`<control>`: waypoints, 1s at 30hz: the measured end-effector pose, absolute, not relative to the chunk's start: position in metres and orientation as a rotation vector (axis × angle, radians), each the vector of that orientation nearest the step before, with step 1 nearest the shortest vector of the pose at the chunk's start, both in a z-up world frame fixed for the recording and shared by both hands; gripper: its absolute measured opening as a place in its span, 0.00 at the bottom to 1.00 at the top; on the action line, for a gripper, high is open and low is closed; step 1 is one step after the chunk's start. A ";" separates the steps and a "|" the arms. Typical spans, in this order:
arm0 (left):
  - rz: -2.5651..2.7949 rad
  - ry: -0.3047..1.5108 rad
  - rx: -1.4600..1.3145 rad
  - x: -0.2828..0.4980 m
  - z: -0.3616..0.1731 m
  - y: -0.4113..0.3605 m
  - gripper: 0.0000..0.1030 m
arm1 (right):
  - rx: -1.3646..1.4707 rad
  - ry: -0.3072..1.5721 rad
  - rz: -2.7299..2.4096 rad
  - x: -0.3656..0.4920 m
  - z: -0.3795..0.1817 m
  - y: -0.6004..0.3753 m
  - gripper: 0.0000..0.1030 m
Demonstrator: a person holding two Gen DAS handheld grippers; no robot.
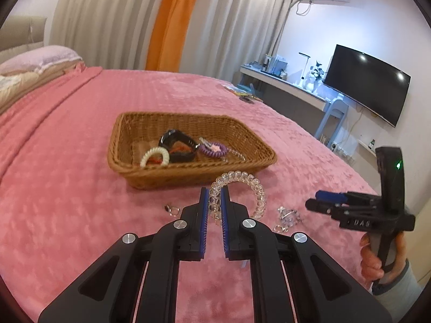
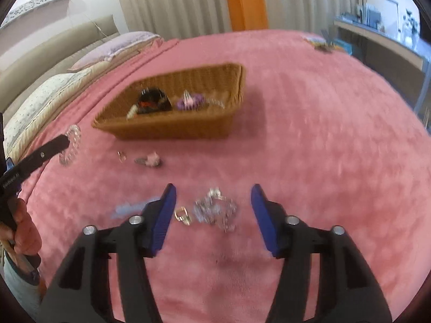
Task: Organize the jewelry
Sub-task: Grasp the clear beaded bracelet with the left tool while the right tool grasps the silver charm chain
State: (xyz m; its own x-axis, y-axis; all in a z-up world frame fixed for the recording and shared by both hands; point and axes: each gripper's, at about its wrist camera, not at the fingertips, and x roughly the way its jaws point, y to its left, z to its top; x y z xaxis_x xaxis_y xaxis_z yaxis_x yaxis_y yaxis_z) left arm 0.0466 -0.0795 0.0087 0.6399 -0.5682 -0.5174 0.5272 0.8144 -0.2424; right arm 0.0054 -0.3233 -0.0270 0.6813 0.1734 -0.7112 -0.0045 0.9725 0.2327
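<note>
My left gripper (image 1: 214, 196) is shut on a clear bead bracelet (image 1: 243, 179), held just above the pink bedspread in front of a wicker basket (image 1: 188, 173). The right wrist view shows the same bracelet (image 2: 73, 137) at the far left. In the basket lie a black watch band (image 1: 177, 145), a white coil tie (image 1: 155, 156) and a purple coil tie (image 1: 214, 149). My right gripper (image 2: 214, 196) is open. A heap of silver jewelry (image 2: 215, 210) and a small gold clasp (image 2: 182, 215) lie on the bed between its fingers, untouched.
A small metal clip (image 2: 121, 156) and a pink-grey trinket (image 2: 149, 160) lie loose on the bedspread (image 2: 309, 148) in front of the basket (image 2: 172, 132). Pillows sit at the far left. A desk and a screen (image 1: 369, 83) stand past the bed's right edge.
</note>
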 end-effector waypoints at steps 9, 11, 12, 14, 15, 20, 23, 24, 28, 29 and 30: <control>-0.627 0.645 -0.073 0.052 -0.010 -0.080 0.07 | 0.177 0.932 0.081 0.029 -0.064 -0.314 0.29; -0.629 0.645 -0.073 0.052 -0.011 -0.079 0.07 | 0.177 0.926 0.087 0.028 -0.061 -0.314 0.16; -0.628 0.645 -0.074 0.052 -0.011 -0.079 0.07 | 0.172 0.917 0.079 0.027 -0.061 -0.314 0.15; -0.629 0.645 -0.074 0.052 -0.011 -0.079 0.07 | 0.144 0.899 0.051 0.025 -0.058 -0.312 0.12; -0.629 0.644 -0.074 0.052 -0.011 -0.079 0.07 | 0.145 0.893 0.049 0.024 -0.056 -0.313 0.12; -0.627 0.637 -0.071 0.051 -0.010 -0.078 0.07 | 0.183 0.834 0.052 0.015 -0.035 -0.319 0.12; -0.619 0.620 -0.057 0.052 -0.002 -0.079 0.07 | 0.192 0.798 0.055 0.011 -0.017 -0.321 0.12; -0.617 0.610 -0.053 0.053 0.003 -0.079 0.07 | 0.195 0.777 0.058 0.011 -0.006 -0.321 0.12; -0.599 0.573 -0.041 0.061 0.025 -0.081 0.07 | 0.174 0.693 0.072 0.016 0.037 -0.316 0.12; -0.591 0.564 -0.034 0.065 0.031 -0.082 0.07 | 0.166 0.672 0.074 0.021 0.048 -0.314 0.12; -0.583 0.556 -0.027 0.069 0.037 -0.083 0.07 | 0.162 0.655 0.074 0.027 0.058 -0.311 0.12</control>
